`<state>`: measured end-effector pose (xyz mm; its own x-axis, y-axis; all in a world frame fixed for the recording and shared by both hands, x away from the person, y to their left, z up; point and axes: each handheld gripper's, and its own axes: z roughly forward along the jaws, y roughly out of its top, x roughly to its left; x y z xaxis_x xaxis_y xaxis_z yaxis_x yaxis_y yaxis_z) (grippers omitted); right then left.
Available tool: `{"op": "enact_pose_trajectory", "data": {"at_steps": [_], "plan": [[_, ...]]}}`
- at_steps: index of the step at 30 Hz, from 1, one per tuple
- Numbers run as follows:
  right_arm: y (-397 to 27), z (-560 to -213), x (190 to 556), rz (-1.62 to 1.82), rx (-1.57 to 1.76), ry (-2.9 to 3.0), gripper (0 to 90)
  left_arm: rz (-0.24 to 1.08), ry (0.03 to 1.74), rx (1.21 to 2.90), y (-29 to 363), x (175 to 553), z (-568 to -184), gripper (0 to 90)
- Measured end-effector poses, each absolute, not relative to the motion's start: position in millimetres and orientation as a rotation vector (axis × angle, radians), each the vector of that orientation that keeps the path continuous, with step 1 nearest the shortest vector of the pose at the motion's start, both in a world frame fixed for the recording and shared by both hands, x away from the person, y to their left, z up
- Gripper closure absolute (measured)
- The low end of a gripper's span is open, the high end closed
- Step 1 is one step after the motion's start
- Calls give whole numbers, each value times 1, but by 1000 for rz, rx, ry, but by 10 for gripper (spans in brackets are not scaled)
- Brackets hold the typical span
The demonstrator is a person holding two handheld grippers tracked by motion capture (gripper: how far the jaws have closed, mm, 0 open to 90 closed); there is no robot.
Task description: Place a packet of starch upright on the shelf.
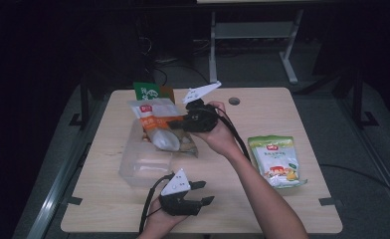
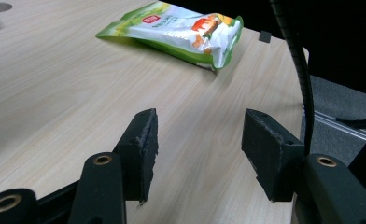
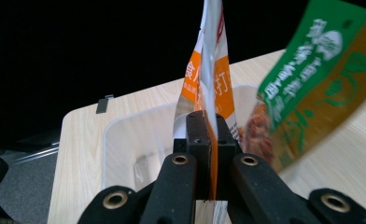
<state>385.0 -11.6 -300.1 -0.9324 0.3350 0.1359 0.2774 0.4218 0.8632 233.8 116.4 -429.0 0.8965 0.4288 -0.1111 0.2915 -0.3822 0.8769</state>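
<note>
Counting the packets gives three: one orange-and-white glossy plastic pouch (image 1: 155, 124), one green-and-brown printed foil bag (image 1: 150, 92) behind it, and one flat green-and-white snack packet (image 1: 277, 160) lying alone near the right edge of the pale wood-grain table (image 1: 262, 107). One clear, thin-walled rectangular plastic tub (image 1: 141, 167) sits left of centre on that table.

Two black two-jaw grippers are in hand. The right gripper (image 1: 180, 123) has its padded jaws pressed tight together on the thin sealed edge of the orange-and-white pouch (image 3: 208, 88), which hangs above the tub's far end; in the right gripper view the pouch stands edge-on, crinkled and shiny, with the green-and-brown bag (image 3: 312, 88) blurred just beside it and the tub (image 3: 125, 149) below.

The left gripper (image 1: 203, 191) rests near the table's front edge, its jaws spread partway with nothing between them; their foam pads (image 2: 144, 149) look rough and frayed. Beyond them lies the green-and-white packet (image 2: 176, 30), smooth and puffed.
</note>
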Motion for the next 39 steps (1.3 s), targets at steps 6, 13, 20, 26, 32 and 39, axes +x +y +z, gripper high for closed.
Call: {"op": "enact_pose_trajectory", "data": {"at_steps": [6,13,20,26,32,39], "plan": [[17,-307,393,1559,533,2631,897,160,525,1995,119,235,-429,440],[41,-321,403,1555,518,2697,897,145,534,1981,119,234,-429,436],[55,-338,412,1557,559,2746,897,143,521,1983,118,233,-429,431],[65,-354,417,1493,597,2790,895,139,519,1981,119,233,-429,427],[65,-360,422,1427,616,2819,867,137,527,1972,120,234,-429,419],[74,-347,430,1327,615,2894,745,137,528,1969,120,234,-428,414]]}}
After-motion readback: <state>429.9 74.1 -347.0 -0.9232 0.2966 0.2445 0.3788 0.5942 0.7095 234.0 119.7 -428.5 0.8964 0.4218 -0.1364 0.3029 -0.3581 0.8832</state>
